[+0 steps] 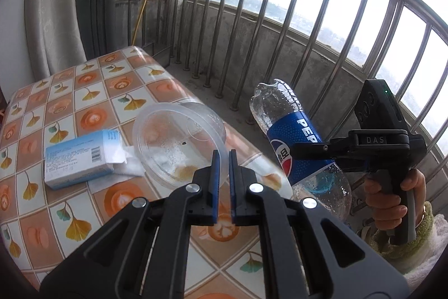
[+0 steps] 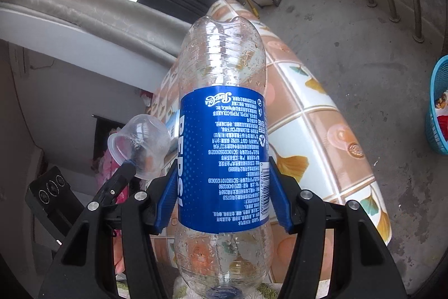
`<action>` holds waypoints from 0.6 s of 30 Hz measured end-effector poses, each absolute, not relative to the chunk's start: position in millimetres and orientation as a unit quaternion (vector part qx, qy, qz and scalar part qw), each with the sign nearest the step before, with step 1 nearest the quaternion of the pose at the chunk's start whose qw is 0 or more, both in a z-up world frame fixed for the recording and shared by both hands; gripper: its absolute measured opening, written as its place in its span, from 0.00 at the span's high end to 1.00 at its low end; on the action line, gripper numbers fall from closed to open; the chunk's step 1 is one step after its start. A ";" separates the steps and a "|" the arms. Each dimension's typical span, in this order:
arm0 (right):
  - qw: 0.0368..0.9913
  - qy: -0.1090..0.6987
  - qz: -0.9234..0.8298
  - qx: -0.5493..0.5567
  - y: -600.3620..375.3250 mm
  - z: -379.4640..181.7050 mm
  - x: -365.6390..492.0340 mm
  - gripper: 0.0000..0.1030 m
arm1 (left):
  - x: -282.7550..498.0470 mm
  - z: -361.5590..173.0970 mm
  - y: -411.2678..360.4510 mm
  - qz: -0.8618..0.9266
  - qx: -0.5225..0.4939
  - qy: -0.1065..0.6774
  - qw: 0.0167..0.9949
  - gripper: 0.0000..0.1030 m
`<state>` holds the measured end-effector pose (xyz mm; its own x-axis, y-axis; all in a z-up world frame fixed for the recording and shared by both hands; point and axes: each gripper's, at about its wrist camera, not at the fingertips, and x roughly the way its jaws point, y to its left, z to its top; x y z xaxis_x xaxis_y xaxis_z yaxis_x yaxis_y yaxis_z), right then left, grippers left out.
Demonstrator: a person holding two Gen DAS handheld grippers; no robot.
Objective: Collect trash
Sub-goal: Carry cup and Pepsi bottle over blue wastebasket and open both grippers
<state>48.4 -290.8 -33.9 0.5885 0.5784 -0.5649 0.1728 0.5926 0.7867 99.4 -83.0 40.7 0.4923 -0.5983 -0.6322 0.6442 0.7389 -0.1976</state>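
**Both hands loaded, next stop the basket**

I have the left gripper (image 1: 222, 159) pinched nearly closed on the rim of a clear plastic cup (image 1: 179, 145), which hangs tilted above the counter (image 1: 92, 114) with a smear of brownish residue inside. My right gripper (image 2: 221, 187) clamps an empty Pepsi bottle (image 2: 221, 131) across its blue label, base pointing away from me, clear of the counter's edge.

The blue mesh basket (image 2: 438, 108) sits on the concrete floor to the right, already holding some bits, so I judge that's where both go. To do this well I'd keep the cup's mouth up so the dregs stay in, and not squeeze the thin rim harder, since it may fold and slip. The bottle is light and slick; a steady grip on the label should do. I'd swing the right hand over first, keeping the two loads apart.

A blue carton (image 1: 81, 159) and a white tissue (image 1: 131, 164) remain on the counter for later.
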 end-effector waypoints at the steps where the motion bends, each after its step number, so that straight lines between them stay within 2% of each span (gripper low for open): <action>1: 0.783 0.426 0.122 0.436 -298.6 -30.6 43.5 0.44 | 100.4 45.1 -90.3 -0.369 0.034 0.348 0.861 0.96; 11: 0.800 0.335 -0.016 0.498 -395.9 -18.7 -41.6 0.44 | 119.2 67.5 -179.3 -0.466 0.028 0.362 0.807 0.96; 18: 0.742 0.279 -0.165 0.587 -478.9 -73.6 -124.3 0.44 | 136.9 26.0 -284.7 -0.506 0.074 0.444 0.736 0.96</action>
<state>-124.3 -478.9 -73.6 0.7905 0.0826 -0.6069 0.5719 0.2555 0.7796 136.9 -284.7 26.0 0.0944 -0.6791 -0.7280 0.8098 0.4777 -0.3406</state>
